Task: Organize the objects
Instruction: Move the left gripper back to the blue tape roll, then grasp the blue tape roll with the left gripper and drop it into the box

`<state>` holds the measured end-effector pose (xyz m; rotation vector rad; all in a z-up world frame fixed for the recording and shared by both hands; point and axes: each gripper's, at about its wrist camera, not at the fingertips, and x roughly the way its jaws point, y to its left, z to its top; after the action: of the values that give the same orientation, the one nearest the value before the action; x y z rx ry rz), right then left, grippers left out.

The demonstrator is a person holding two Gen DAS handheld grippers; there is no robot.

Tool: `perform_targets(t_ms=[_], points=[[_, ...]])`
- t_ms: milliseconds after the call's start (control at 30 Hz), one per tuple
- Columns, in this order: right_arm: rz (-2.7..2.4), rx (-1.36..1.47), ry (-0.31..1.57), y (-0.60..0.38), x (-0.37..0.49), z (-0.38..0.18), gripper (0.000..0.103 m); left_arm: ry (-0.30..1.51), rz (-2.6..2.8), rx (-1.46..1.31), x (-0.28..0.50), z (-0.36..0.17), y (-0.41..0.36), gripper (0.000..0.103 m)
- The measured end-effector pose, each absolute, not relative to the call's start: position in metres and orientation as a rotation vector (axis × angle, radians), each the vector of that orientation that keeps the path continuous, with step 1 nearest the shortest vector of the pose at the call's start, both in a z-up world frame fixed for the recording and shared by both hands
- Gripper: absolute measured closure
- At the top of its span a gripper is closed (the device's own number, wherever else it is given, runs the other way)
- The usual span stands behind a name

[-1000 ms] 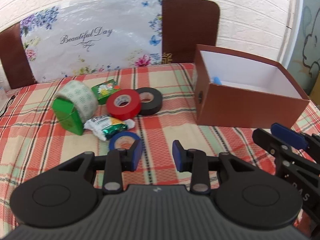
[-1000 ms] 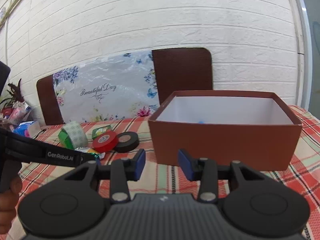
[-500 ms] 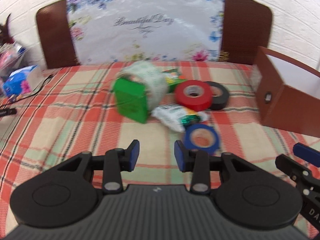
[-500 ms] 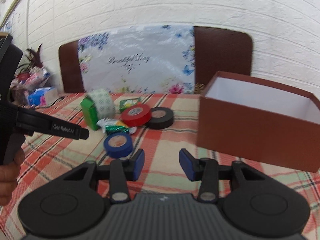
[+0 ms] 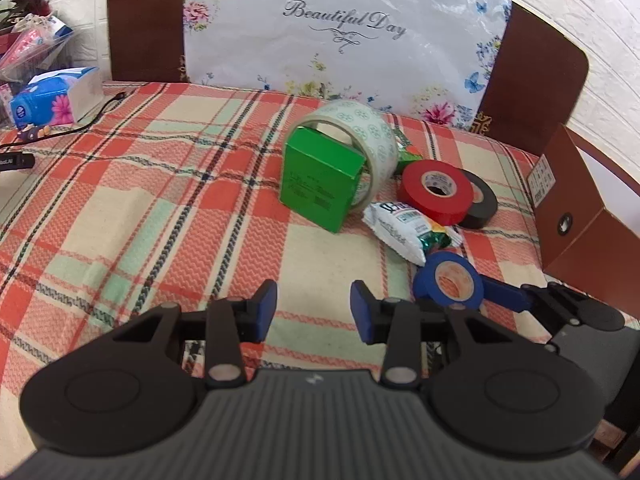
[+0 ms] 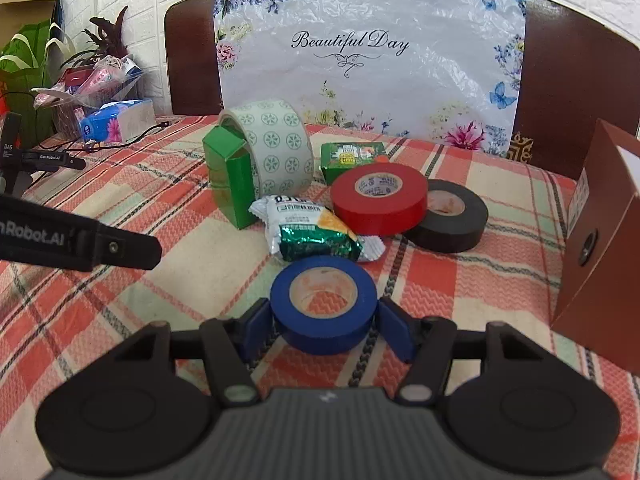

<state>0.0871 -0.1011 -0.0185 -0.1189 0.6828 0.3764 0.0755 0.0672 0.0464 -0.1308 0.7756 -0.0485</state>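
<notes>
A blue tape roll [image 6: 325, 334] lies flat on the plaid tablecloth [image 6: 140, 300]. My right gripper [image 6: 325, 330] straddles it with a pad on each side; its jaws are opening and do not press on it. Behind the roll lie a snack packet [image 6: 308, 232], a red tape roll [image 6: 378, 208], a black tape roll [image 6: 452, 232], a green box [image 6: 230, 184], a wide patterned tape roll [image 6: 276, 148] and a small green box [image 6: 348, 156]. My left gripper [image 5: 314, 308] hovers over bare cloth left of the blue tape roll [image 5: 450, 257]. Its jaws are opening with nothing between them.
A brown cardboard box [image 6: 600, 240], white inside, stands at the right edge. A floral board [image 6: 368, 60] leans on a chair back behind the pile. A tissue pack [image 6: 116, 122], cables and bagged items sit at the far left.
Both grippers swung left, away from the brown box and toward the pile. The right gripper came down to the blue tape roll and its jaws spread wide around it.
</notes>
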Motion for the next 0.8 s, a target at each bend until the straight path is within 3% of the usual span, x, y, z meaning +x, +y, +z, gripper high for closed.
perform_targets(t_ms=[367,400,433,467,667,733,767,800], points=[[0.280,-0.110,0.683,-0.182,-0.008,-0.016,0.043,0.883,-0.457,-0.052,0.057,0.039,-0.026,0.060],[0.263,-0.116,0.676,-0.190,-0.015,-0.016,0.040,0.888,-0.492,-0.046,0.054,0.038,-0.037,0.060],[0.248,-0.116,0.670,-0.197,-0.019,-0.016,0.030,0.893,-0.519,-0.036,0.051,0.037,-0.047,0.060],[0.241,-0.106,0.663,-0.203,-0.022,-0.017,0.028,0.900,-0.535,-0.020,0.050,0.036,-0.056,0.061],[0.282,-0.080,0.656,-0.207,-0.022,-0.018,0.033,0.961,-0.485,0.085,0.050,0.017,-0.083,0.061],[0.320,-0.098,0.655,-0.199,-0.019,-0.020,0.036,0.966,-0.465,0.109,0.052,0.016,-0.083,0.071],[0.352,-0.106,0.657,-0.194,-0.016,-0.023,0.051,0.967,-0.480,0.108,0.051,0.017,-0.085,0.082],[0.373,-0.107,0.654,-0.190,-0.016,-0.023,0.053,0.966,-0.473,0.104,0.052,0.020,-0.086,0.082]])
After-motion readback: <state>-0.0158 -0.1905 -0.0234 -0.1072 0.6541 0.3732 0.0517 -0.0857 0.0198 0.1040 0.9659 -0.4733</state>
